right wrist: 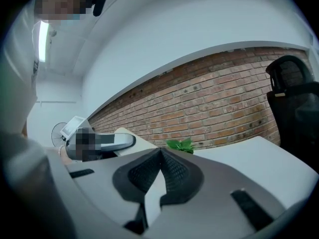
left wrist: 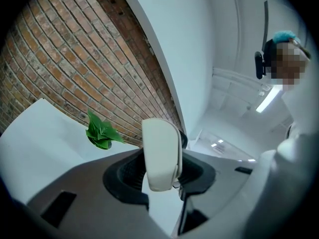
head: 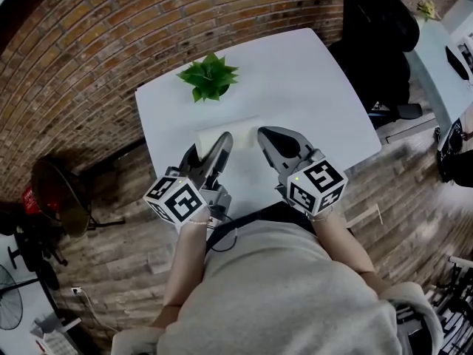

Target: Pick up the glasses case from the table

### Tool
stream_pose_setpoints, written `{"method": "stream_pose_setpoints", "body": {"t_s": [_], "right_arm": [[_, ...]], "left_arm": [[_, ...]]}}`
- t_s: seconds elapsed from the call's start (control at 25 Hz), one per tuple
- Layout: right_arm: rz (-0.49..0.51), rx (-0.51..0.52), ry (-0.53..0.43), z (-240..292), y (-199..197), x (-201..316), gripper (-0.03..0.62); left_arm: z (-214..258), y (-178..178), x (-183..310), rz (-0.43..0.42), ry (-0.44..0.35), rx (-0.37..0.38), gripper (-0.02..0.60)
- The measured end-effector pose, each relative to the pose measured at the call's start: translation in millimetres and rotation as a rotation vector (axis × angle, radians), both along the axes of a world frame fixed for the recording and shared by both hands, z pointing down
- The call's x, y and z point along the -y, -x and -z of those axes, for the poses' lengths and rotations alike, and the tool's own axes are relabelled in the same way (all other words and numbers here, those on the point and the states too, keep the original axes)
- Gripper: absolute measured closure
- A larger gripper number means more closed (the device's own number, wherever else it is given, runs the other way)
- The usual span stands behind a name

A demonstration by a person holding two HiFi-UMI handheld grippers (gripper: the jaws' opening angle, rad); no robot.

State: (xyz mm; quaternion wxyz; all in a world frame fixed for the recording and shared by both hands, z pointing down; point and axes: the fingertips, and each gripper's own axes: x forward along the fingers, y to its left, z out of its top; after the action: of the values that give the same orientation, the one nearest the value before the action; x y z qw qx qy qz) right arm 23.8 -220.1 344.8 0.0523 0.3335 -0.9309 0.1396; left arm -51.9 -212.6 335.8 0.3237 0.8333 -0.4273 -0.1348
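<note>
While the right tongs [head: 266, 136] sit pressed shut with nothing between them, the left tongs [head: 222, 145] are clamped on the glasses case [head: 244, 129], so the case is already in the nearer, left hand. From the head view, the pale cream case shows as an oblong over the white tabletop [head: 310, 87], just in front of the person and well short of the small green plant [head: 209, 78]. Its long axis runs side to side, crosswise to the line the left tongs point along. Only one end is gripped, and the rest reaches toward the right tongs, whose tip is just beside the free end.

In the left gripper view, the case [left wrist: 161, 151] stands between the two dark pads. They squeeze its narrow width while its length sticks out above them. The right gripper view shows its own tongs [right wrist: 160, 157] meeting at the tips, empty.

Judging from both views, the case looks held clear of the tabletop, though no view shows the gap beneath it plainly. Any further lift depends on this off-centre hold, since the free end could droop.
</note>
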Motion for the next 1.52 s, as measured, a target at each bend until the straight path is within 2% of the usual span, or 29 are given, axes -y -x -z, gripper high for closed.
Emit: {"method": "stream_pose_setpoints", "body": {"t_s": [0.44, 0.88, 1.52], "right_arm": [[-0.021, 0.001, 0.025, -9.0, -1.0, -4.1, 0.595], [-0.022, 0.008, 0.027, -11.3, 1.1, -2.2, 0.595], [0.006, -0.003, 0.028, -12.9, 12.2, -7.5, 0.595]], "left_arm": [[14.2, 2.2, -4.7, -0.007, -0.071, -0.056, 0.428], [0.3, 10.1, -6.6, -0.002, -0.023, -0.040, 0.428], [-3.2, 17.8, -7.0, -0.010, -0.018, -0.046, 0.428]]}}
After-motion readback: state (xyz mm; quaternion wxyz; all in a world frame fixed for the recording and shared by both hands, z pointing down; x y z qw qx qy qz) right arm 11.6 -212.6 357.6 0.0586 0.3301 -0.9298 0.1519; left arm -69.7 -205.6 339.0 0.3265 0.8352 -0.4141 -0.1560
